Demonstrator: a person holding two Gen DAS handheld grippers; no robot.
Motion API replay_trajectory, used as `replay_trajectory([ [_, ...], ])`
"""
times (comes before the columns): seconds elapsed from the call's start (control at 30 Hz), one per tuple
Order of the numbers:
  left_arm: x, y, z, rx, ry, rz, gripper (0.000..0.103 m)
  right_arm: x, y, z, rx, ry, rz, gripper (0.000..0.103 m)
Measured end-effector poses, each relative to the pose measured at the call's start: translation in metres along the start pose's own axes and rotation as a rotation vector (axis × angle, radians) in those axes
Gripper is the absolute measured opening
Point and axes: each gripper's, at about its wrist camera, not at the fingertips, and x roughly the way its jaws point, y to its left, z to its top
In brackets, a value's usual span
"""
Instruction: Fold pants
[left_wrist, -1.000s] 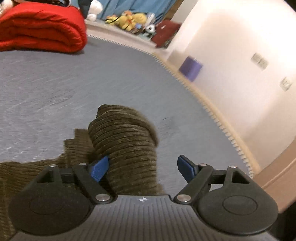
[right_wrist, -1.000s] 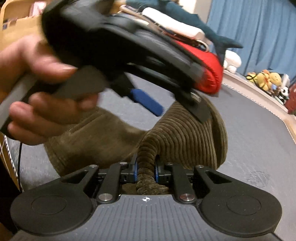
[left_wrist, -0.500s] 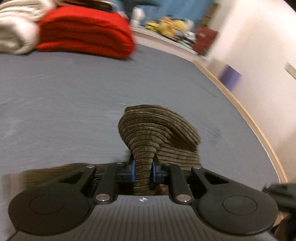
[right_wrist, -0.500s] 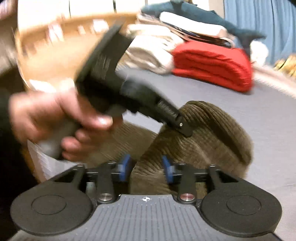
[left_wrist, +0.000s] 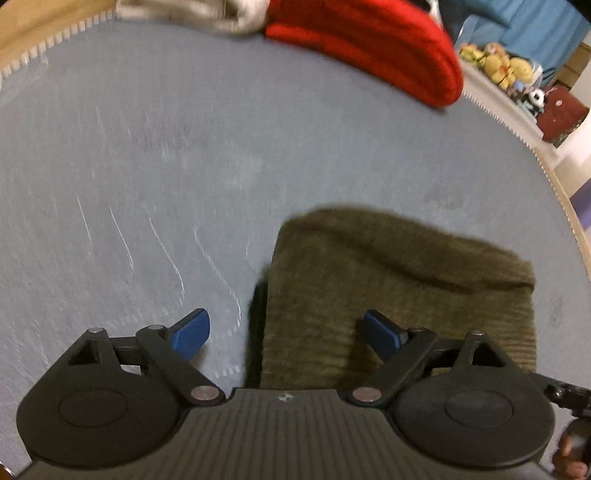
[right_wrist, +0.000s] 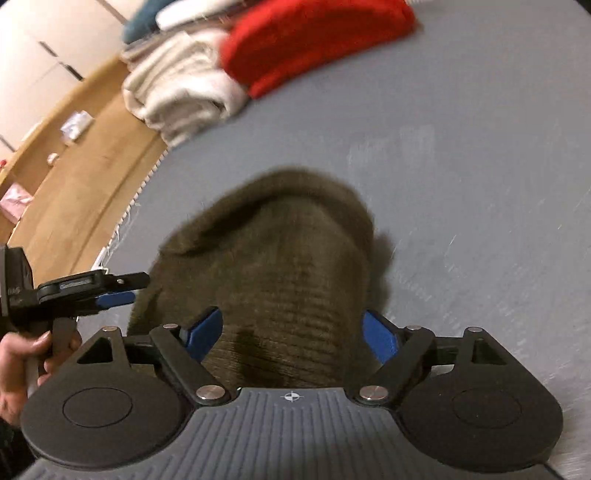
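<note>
The olive-brown corduroy pants (left_wrist: 399, 288) lie in a folded bundle on the grey mat (left_wrist: 147, 166). My left gripper (left_wrist: 286, 328) hangs over their left edge with its jaws opening. One blue pad is over bare mat, the other over the cloth, and neither presses on it. In the right wrist view the pants (right_wrist: 280, 258) bulge up between the fingers of my right gripper (right_wrist: 291, 330). Its jaws are opening too, and its pads stand clear of the cloth. The left gripper (right_wrist: 110, 293), held by a hand (right_wrist: 22, 350), shows at the pants' left side.
A folded red blanket (left_wrist: 369, 44) and cream towels (right_wrist: 184, 88) lie at the far side of the mat. Plush toys (left_wrist: 498, 66) and a dark red bag (left_wrist: 561, 118) sit beyond its toothed edge. Wooden floor (right_wrist: 74, 184) borders the mat on the left.
Both grippers have let go of the raised corduroy fold that they pinched. The pants have dropped into a flatter bundle. Both views have swung and tipped downward over the mat.
</note>
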Motion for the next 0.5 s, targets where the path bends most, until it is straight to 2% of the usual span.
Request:
replay_trajectory([
  [0.1,0.021,0.014,-0.006,-0.071,0.090,-0.102,0.095,0.018,0.007,-0.006,0.021,0.027,-0.014,0.094],
  [0.23,0.040,0.015,-0.013,-0.079,0.150,-0.201,0.095,0.038,0.005,-0.007,0.068,0.052,-0.035,0.094],
  [0.3,0.045,0.010,-0.014,-0.056,0.155,-0.198,0.095,0.042,0.004,-0.006,0.071,0.046,-0.032,0.085],
  [0.33,0.047,0.005,-0.017,-0.040,0.152,-0.190,0.094,0.041,0.005,-0.006,0.068,0.041,-0.037,0.073],
  [0.37,0.048,-0.003,-0.018,-0.024,0.146,-0.177,0.091,0.038,0.007,-0.006,0.063,0.033,-0.046,0.066],
  [0.43,0.048,-0.012,-0.019,-0.017,0.133,-0.156,0.084,0.029,0.008,-0.009,0.072,0.011,-0.037,0.044],
  [0.5,0.043,-0.029,-0.018,0.020,0.106,-0.156,0.072,0.021,0.014,-0.007,0.066,-0.012,-0.022,0.038],
])
